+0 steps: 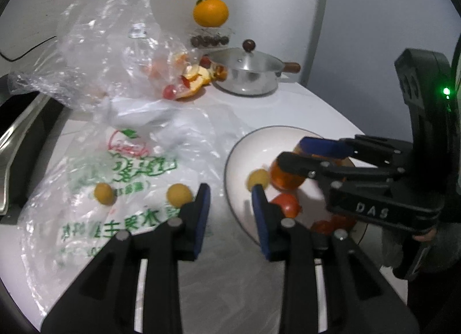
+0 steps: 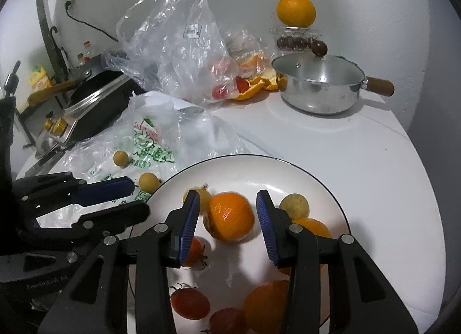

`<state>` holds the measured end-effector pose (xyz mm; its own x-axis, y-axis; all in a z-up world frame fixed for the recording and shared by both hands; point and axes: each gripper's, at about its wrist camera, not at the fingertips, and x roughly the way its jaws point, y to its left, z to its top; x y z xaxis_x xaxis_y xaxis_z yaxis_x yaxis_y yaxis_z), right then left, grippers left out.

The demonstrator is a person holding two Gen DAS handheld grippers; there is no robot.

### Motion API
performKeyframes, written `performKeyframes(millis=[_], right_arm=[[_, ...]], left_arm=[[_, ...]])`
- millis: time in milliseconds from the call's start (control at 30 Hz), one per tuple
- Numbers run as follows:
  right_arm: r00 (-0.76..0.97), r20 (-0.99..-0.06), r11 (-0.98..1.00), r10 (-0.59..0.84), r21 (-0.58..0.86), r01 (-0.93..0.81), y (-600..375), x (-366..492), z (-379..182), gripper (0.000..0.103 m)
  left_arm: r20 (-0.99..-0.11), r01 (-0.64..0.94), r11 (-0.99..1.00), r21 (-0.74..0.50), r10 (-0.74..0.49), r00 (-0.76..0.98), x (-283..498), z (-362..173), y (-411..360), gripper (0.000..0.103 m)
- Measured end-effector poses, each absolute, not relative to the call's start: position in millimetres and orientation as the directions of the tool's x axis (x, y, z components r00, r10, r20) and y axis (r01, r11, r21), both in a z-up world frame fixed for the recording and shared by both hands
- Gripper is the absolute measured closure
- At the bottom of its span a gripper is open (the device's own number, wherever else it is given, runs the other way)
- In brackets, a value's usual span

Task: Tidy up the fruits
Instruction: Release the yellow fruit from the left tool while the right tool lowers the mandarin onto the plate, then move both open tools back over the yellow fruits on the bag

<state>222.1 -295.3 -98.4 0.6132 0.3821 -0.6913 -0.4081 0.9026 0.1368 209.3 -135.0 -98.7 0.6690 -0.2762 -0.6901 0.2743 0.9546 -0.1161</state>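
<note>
The left gripper (image 1: 230,198) has its blue-padded jaws spread with nothing between them, hovering over the near rim of the round white plate with a thin dark edge (image 1: 239,149). A small round yellow-green fruit (image 1: 258,179) lies blurred on the plate just beyond the right-hand finger. The right gripper (image 2: 227,204) also stands apart, its pads either side of a glossy round orange (image 2: 230,220) on the plate without pressing it. Around it lie another yellow fruit (image 2: 294,206), more oranges and small red tomatoes (image 2: 190,303). Two further yellow fruits (image 1: 178,194) rest on a crumpled clear plastic bag with green print (image 1: 124,167) left of the plate. Farther back stand a lidded steel pot with a wooden handle (image 1: 247,74) and orange peel (image 1: 198,74).
</note>
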Motion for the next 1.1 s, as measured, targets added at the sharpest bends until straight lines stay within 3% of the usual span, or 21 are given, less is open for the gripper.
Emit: performKeyframes(millis=[533,600,667,1100], right_arm=[[0.626,-0.689,0.9,0.365,0.089,-0.427,-258,204,-79,0.059],[0.625,-0.69,0.898,0.364,0.084,-0.431,-251,202,-77,0.059],[0.624,-0.691,0.896,0.364,0.078,-0.437,-245,201,-76,0.059],[0.616,-0.712,0.885,0.337,0.016,-0.466,-200,193,-75,0.059]], left_arm=[[-0.651,0.192,0.973,-0.128,-0.229,0.724,179,-86,-76,0.071],[-0.649,0.18,0.975,-0.131,-0.222,0.728,176,-85,-69,0.067],[-0.645,0.164,0.977,-0.14,-0.215,0.733,173,-85,-62,0.049],[-0.621,0.097,0.985,-0.141,-0.165,0.766,160,-85,-18,0.049]])
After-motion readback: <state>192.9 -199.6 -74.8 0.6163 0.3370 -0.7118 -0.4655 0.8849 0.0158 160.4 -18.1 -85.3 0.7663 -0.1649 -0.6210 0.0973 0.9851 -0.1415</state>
